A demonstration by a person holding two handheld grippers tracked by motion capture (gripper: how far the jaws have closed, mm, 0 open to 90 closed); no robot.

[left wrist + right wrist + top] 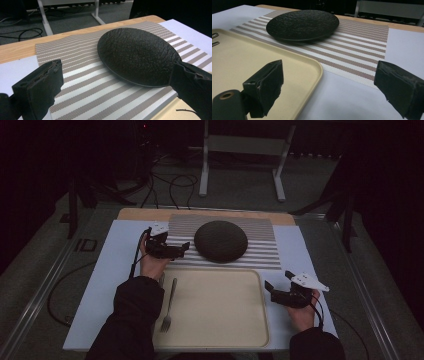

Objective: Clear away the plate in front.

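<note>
Left gripper (184, 248) jaws spread wide, hovering at nine o'clock of black plate (220, 241) on striped mat (267, 251), right gripper (268, 287) spread too, empty, at three o'clock of beige tray (215, 307), fork (168, 307) on tray.

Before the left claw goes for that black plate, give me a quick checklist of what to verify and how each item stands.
1. Left claw open: ok, jaws spread wide in the left gripper view.
2. Left claw aimed at the black plate: ok, the plate's near rim lies between the jaws ahead.
3. Plate lying flat on the striped placemat: ok.
4. Right claw out of the way: ok, open beside the tray.
5. Fork clear of the path: ok, it lies on the tray's left side.
6. Plate's weight and grip: cannot tell.
</note>
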